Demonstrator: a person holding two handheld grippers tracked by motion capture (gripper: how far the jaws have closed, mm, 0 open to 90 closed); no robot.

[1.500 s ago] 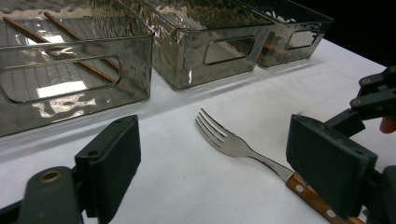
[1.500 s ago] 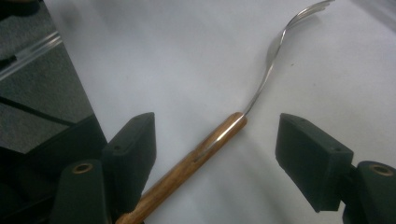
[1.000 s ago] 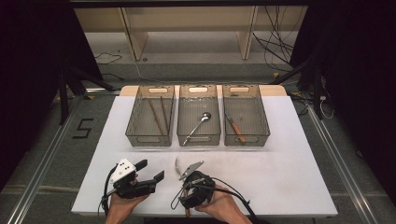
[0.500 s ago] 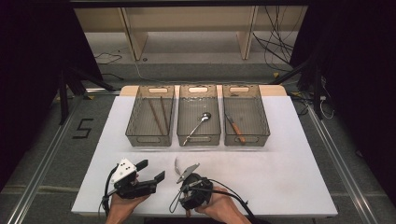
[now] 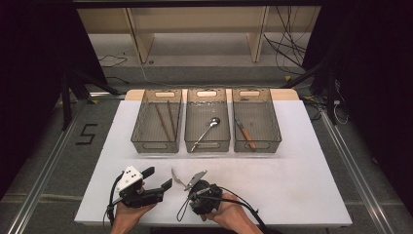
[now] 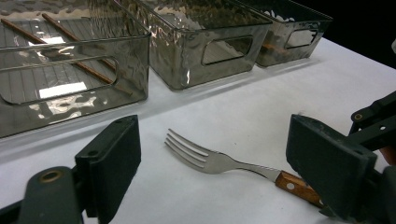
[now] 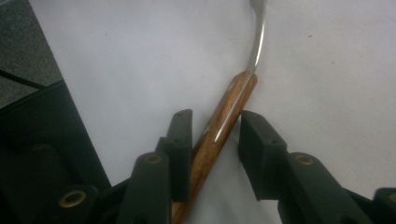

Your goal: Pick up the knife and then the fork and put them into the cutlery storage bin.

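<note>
A fork (image 5: 176, 176) with a wooden handle lies flat on the white table (image 5: 297, 185) near its front edge. In the right gripper view the fork's handle (image 7: 228, 116) runs between the jaws of my right gripper (image 7: 215, 122). The left jaw touches it and a thin gap shows at the right jaw, so the gripper is open. In the high view my right gripper (image 5: 191, 187) sits just right of the tines. My left gripper (image 5: 157, 178) is held wide open to the left of it. The fork (image 6: 210, 161) points at it between its jaws (image 6: 217, 140).
Three clear grey bins stand side by side across the middle of the table. The left bin (image 5: 157, 122) holds chopsticks, the middle bin (image 5: 207, 127) a spoon, the right bin (image 5: 256, 124) a wooden-handled knife. Bare table lies to the right of my hands.
My right gripper has shifted slightly and turned around the fork's handle. My left gripper has stayed in place, open.
</note>
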